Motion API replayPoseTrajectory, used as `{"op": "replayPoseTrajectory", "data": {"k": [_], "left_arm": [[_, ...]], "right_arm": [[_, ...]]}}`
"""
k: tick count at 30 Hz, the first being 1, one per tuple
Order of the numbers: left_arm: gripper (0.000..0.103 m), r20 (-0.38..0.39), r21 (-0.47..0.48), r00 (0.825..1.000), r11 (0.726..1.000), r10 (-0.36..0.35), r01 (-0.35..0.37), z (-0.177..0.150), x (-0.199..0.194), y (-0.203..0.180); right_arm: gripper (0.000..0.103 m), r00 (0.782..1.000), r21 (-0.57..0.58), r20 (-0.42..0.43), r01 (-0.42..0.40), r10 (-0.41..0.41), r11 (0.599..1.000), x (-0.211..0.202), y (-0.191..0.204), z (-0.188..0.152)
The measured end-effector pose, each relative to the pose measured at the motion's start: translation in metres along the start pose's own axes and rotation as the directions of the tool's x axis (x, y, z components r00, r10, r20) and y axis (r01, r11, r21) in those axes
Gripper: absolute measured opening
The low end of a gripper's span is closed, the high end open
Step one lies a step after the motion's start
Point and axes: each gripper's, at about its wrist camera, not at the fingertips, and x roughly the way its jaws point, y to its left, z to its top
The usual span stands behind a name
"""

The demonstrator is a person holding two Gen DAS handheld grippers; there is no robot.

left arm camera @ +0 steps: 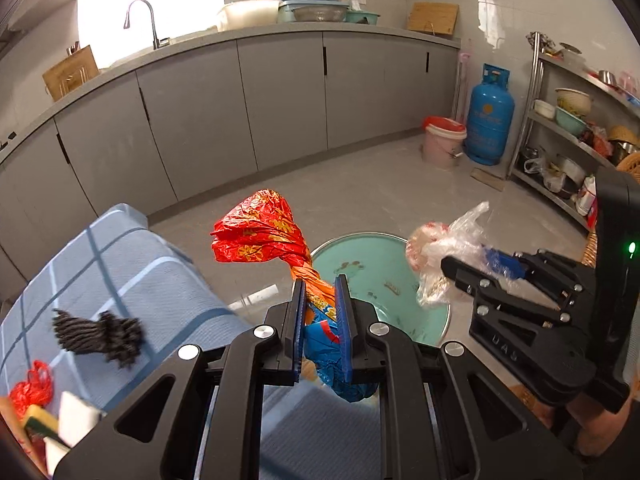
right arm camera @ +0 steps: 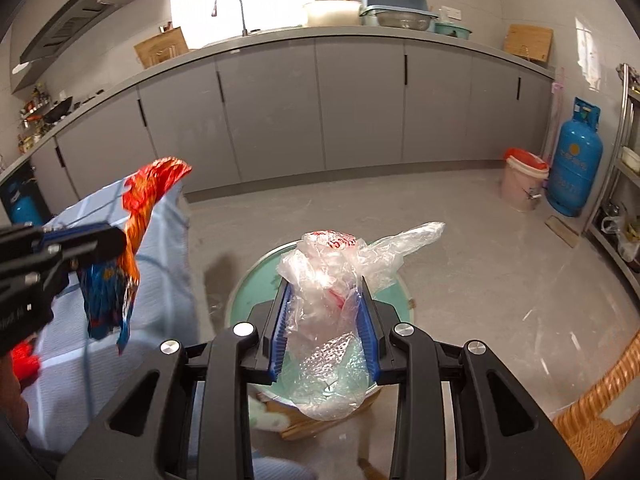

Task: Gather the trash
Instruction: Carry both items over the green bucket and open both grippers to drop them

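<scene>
My left gripper (left arm camera: 320,284) is shut on a twisted red, orange and blue foil wrapper (left arm camera: 264,232); the same wrapper (right arm camera: 132,240) hangs from the left gripper (right arm camera: 120,240) in the right wrist view. A crumpled clear plastic bag (right arm camera: 332,276) with red print is pinched between the blue pads of my right gripper (right arm camera: 324,284). From the left wrist view that bag (left arm camera: 448,248) and the right gripper (left arm camera: 452,268) hover over the right rim of a teal round basin (left arm camera: 360,264) on the floor. Both grippers hang above the basin (right arm camera: 256,280).
A table with a blue checked cloth (left arm camera: 132,276) is at left, bearing a dark rag (left arm camera: 100,332), a red net (left arm camera: 32,388) and sponges. Grey cabinets (left arm camera: 280,92) line the back. A pink bucket (left arm camera: 444,140), blue gas cylinder (left arm camera: 490,116) and steel shelf stand right. A wicker chair (right arm camera: 600,412) sits lower right.
</scene>
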Motion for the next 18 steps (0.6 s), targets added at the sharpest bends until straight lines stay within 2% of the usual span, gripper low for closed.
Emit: {"op": "replayPoseTrajectory", "data": {"k": [5, 10, 12, 14, 16, 18], "left_arm": [[0.016, -0.023, -0.014, 0.999, 0.999, -0.045, 0.044, 0.001, 0.026, -0.005], [0.016, -0.042, 0.007, 0.998, 0.998, -0.055, 0.055, 0.002, 0.05, -0.014], [0.023, -0.052, 0.015, 0.997, 0.999, -0.05, 0.051, 0.002, 0.06, -0.016], [0.048, -0.054, 0.017, 0.998, 0.999, -0.045, 0.046, 0.001, 0.065, -0.016], [0.058, -0.053, 0.02, 0.998, 0.999, -0.025, 0.026, -0.001, 0.067, -0.016], [0.061, -0.058, 0.02, 0.998, 1.0, -0.023, 0.025, -0.002, 0.068, -0.015]], "right_arm": [[0.033, 1.0, 0.004, -0.005, 0.007, -0.007, 1.0, 0.016, -0.011, 0.005], [0.037, 1.0, 0.007, -0.008, 0.005, -0.005, 1.0, 0.032, -0.016, 0.009], [0.041, 1.0, 0.013, -0.003, 0.002, -0.002, 1.0, 0.036, -0.019, 0.01], [0.047, 1.0, 0.022, -0.001, 0.008, -0.008, 1.0, 0.039, -0.023, 0.011], [0.051, 1.0, 0.03, 0.002, 0.007, -0.007, 1.0, 0.041, -0.027, 0.011], [0.07, 1.0, 0.036, 0.014, 0.007, -0.007, 0.999, 0.04, -0.029, 0.012]]}}
